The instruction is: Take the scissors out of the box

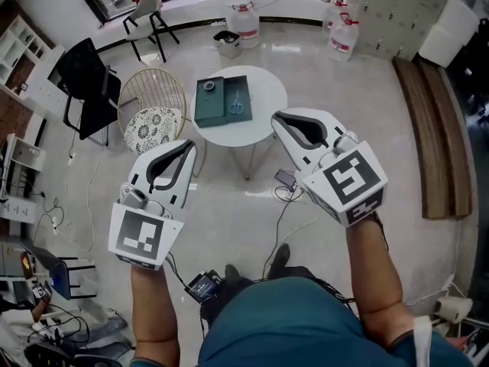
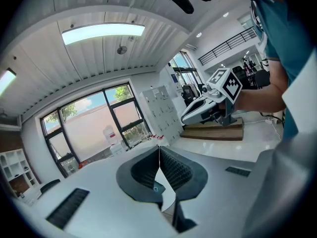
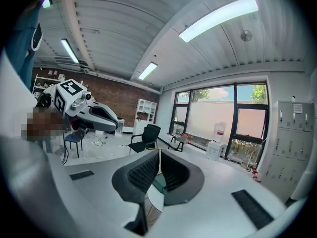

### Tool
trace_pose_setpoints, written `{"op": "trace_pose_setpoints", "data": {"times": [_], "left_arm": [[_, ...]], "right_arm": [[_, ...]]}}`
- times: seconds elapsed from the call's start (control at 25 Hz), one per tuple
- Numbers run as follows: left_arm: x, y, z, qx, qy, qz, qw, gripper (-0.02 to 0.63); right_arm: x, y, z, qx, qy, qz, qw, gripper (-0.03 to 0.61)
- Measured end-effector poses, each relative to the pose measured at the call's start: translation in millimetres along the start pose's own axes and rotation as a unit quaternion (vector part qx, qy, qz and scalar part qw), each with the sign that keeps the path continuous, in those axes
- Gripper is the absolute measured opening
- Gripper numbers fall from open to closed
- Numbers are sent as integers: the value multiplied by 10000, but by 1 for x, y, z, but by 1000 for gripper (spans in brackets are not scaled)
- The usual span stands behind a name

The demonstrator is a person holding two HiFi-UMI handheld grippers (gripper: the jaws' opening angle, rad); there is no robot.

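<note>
Far below me on a round white table (image 1: 266, 90) lies an open dark green box (image 1: 214, 104). The pale blue scissors (image 1: 237, 104) rest in its right half, and a round ring (image 1: 208, 86) sits in its left half. I hold both grippers high above the floor, short of the table. The left gripper (image 1: 189, 144) (image 2: 159, 148) has its jaws pressed together with nothing between them. The right gripper (image 1: 276, 117) (image 3: 159, 150) is likewise shut and empty. Each gripper view shows the other gripper off to the side, and neither shows the box.
A wire chair with a patterned cushion (image 1: 152, 125) stands left of the table, a black chair (image 1: 85, 82) beyond it. Water jugs (image 1: 245, 23) stand at the back, a wooden bench (image 1: 432, 128) runs along the right, and cables (image 1: 287, 183) lie on the floor near the table leg.
</note>
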State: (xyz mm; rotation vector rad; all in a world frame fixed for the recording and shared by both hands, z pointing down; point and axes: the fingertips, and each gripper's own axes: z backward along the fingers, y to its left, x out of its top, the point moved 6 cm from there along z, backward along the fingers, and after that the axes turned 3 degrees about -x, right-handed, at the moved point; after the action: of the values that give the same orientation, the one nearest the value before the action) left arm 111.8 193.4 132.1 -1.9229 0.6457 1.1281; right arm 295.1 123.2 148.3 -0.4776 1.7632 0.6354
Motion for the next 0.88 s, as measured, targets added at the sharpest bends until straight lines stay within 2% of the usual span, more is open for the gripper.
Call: {"op": "trace_pose_setpoints", "data": {"times": [0.24,0.48,0.88], "left_arm": [[2,-10,-23,-34,93,-51,9999,20],[0,-5,-40,-142,-14,-62,9999,20],[-16,59,-84,-493,-343,-68,9982,20]], "right_arm": [[-18,-21,4,-2,13,-113,9999,37],[-26,-28,1,-125,92,-128,9998,37],[-21,-47,-46,-555,350,-92,9978,37]]}}
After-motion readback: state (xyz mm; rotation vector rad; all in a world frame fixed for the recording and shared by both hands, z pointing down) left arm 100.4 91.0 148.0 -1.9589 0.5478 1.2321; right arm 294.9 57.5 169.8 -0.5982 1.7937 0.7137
